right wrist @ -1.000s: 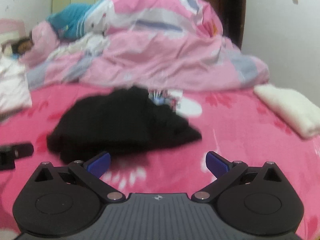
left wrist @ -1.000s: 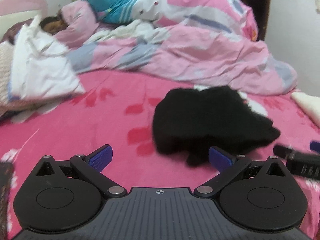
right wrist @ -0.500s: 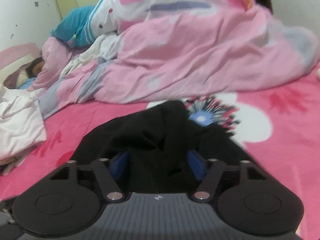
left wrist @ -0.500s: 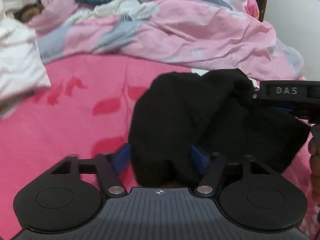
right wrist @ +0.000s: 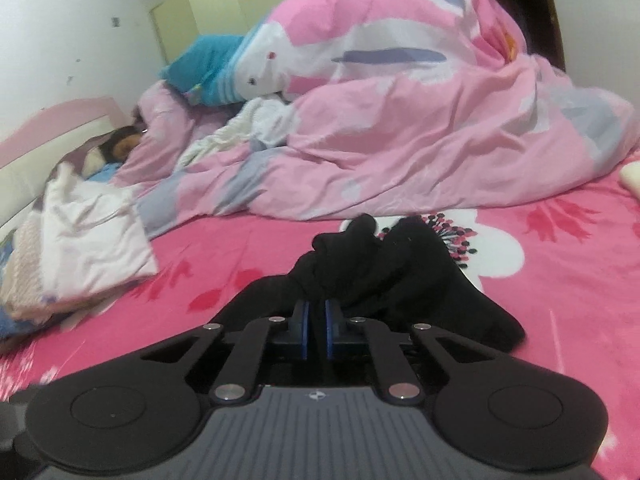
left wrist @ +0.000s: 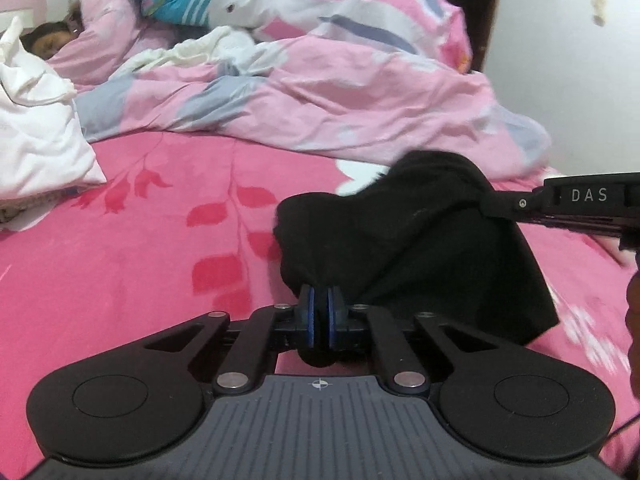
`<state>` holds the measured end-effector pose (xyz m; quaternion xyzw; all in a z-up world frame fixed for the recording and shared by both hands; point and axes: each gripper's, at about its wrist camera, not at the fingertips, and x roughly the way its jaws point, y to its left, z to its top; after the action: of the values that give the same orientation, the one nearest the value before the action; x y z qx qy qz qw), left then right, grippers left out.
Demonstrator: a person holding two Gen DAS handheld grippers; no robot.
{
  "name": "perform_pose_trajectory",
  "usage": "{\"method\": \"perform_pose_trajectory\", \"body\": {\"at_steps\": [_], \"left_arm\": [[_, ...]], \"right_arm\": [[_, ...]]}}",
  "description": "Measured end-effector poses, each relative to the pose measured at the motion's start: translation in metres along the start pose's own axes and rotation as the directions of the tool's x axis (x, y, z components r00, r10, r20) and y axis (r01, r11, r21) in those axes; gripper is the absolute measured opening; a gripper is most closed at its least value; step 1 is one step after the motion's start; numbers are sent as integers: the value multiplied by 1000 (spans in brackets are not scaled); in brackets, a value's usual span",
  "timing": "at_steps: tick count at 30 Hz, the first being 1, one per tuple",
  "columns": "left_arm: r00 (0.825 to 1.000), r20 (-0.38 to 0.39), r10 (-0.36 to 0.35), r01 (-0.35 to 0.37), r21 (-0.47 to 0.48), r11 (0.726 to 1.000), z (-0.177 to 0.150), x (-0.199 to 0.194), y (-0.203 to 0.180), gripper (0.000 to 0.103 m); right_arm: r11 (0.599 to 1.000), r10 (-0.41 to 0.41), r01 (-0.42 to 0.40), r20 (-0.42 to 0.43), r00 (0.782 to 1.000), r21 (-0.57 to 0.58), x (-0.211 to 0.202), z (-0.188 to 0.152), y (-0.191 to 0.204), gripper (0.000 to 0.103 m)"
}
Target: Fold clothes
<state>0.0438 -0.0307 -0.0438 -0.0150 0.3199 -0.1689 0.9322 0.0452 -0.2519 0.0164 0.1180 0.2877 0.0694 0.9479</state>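
A crumpled black garment point(left wrist: 420, 240) lies on the pink flowered bed sheet point(left wrist: 140, 280). My left gripper point(left wrist: 320, 308) is shut on its near edge, with a fold of black cloth pinched between the blue pads. In the left wrist view my right gripper point(left wrist: 500, 204) reaches in from the right and meets the garment's upper right part. In its own view the right gripper point(right wrist: 315, 312) has its jaws closing, and black cloth point(right wrist: 380, 264) is bunched and pressed between the blue pads. The rest of the garment hangs loosely between the two grips.
A big rumpled pink duvet point(left wrist: 340, 100) fills the back of the bed. A person point(left wrist: 44, 38) lies under it at the far left. White bedding point(left wrist: 32, 132) sits at the left and a folded white cloth point(right wrist: 632, 176) at the right edge.
Both grippers went from wide open near the garment to closed on it. The garment's edges are now bunched and lifted a little off the sheet.
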Motion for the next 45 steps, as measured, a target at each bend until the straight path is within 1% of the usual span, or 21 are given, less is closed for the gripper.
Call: {"method": "perform_pose_trajectory", "body": {"at_steps": [2, 5, 7, 10, 13, 14, 16, 17, 18, 20, 23, 25, 26, 27, 29, 32, 36, 39, 41, 43, 45], "left_arm": [[1000, -18, -19, 19, 16, 1000, -14, -18, 2, 4], [997, -64, -42, 42, -2, 999, -38, -39, 11, 4], [995, -89, -40, 40, -6, 999, -52, -48, 15, 4], [994, -104, -37, 37, 0, 999, -64, -60, 20, 4], [993, -105, -45, 44, -5, 999, -68, -70, 28, 4], [993, -105, -51, 50, -14, 999, -68, -73, 31, 4], [993, -95, -63, 59, -46, 997, -68, -77, 38, 5], [994, -87, -67, 62, -60, 996, -67, -78, 41, 7], [994, -82, -69, 63, -72, 995, -66, -79, 43, 8], [994, -79, -73, 66, -93, 994, -64, -78, 45, 11], [992, -90, -87, 78, -102, 992, -58, -68, 43, 23], [990, -94, -101, 92, -92, 991, -53, -60, 38, 31], [990, -96, -105, 97, -88, 991, -51, -55, 35, 43], [989, -93, -111, 104, -83, 991, -48, -50, 33, 55], [989, -85, -118, 112, -68, 991, -43, -39, 28, 65], [989, -93, -113, 109, -46, 993, -36, -24, 23, 68], [985, -114, -130, 125, -54, 991, -31, -9, 24, 69], [978, -126, -167, 159, -74, 985, -29, -4, 25, 72], [970, -132, -203, 193, -86, 978, -28, -2, 23, 74], [962, -140, -234, 227, -66, 972, -29, -2, 16, 74], [955, -147, -257, 255, -30, 967, -31, -4, 5, 69]], "right_arm": [[1000, 15, -15, -17, 1000, -24, -21, -16, 7, 8], [998, 31, -34, -61, 998, -48, -44, -48, 14, 8], [998, 32, -38, -101, 994, -54, -55, -69, 15, 9], [999, 20, -24, -146, 989, -26, -68, -85, 8, 12], [1000, 13, -10, -143, 990, 19, -85, -82, -2, 15], [999, 12, -8, -126, 992, 31, -90, -78, -5, 20], [998, 20, -16, -74, 997, 60, -98, -63, -10, 39], [997, 26, -23, -47, 999, 70, -99, -56, -11, 51], [997, 34, -33, -21, 999, 68, -95, -47, -10, 56], [999, 42, -42, 3, 999, 31, -81, -32, -2, 60], [998, 50, -50, -18, 999, -30, -41, -16, 11, 62], [999, 31, -33, -55, 998, -35, -6, -8, 10, 61], [999, 19, -22, -76, 997, -34, 9, -5, 8, 57], [1000, 18, -20, -99, 995, -20, 20, -5, 5, 38], [1000, 25, -23, -145, 989, 17, 37, -4, -3, 7], [992, 83, -78, -53, 995, 103, 11, -3, -18, 6], [965, 129, -144, 80, 988, 221, -58, -14, -53, 5], [932, 142, -170, 109, 984, 320, -99, -38, -83, 5], [932, 82, -101, 69, 994, 347, -112, -57, -96, 5], [931, 13, -19, 19, 1000, 364, -123, -77, -109, 5], [918, -28, 42, -40, 999, 395, -124, -94, -118, 5]]}}
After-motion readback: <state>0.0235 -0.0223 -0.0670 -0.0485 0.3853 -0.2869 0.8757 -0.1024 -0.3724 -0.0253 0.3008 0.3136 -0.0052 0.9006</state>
